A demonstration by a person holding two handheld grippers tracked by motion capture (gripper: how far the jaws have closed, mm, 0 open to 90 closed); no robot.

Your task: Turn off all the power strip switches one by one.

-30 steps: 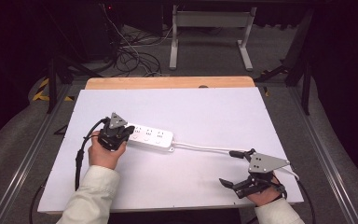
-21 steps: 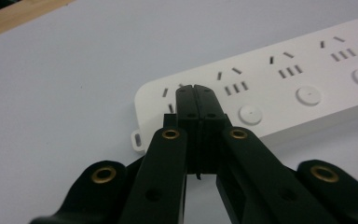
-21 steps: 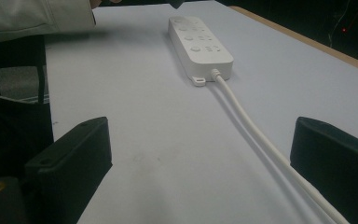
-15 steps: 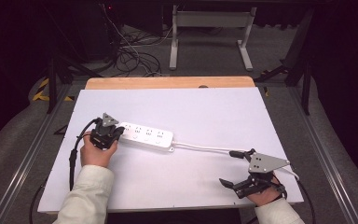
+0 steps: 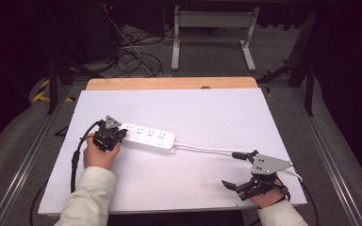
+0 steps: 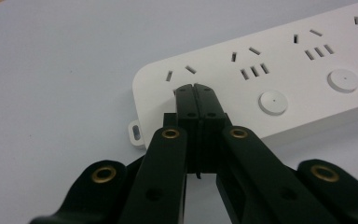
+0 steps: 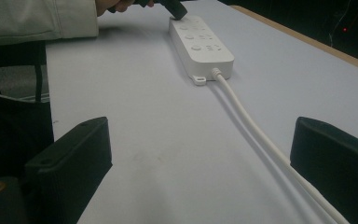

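A white power strip [image 5: 148,136] with round buttons lies left of the table's middle. Its white cable [image 5: 207,149] runs right toward the near right corner. My left gripper [image 5: 121,134] is shut with nothing between its jaws. In the left gripper view its joined tips [image 6: 196,88] sit on the strip [image 6: 279,70] at its left end, just below the first socket's slots. My right gripper [image 5: 231,169] stands open low over the table at the near right. In the right gripper view the cable [image 7: 256,130] passes between its wide jaws [image 7: 200,144], untouched, and leads to the strip [image 7: 200,44].
The white tabletop [image 5: 207,108] has a wooden strip [image 5: 169,83] along its far edge. Beyond it, on the dark floor, are tangled cables [image 5: 132,59] and a metal frame [image 5: 212,28]. A black cable [image 5: 75,160] trails from the left gripper.
The left hand has shifted slightly left and sunk, bringing its shut tips onto the strip's left end. The right hand and the strip have not moved.
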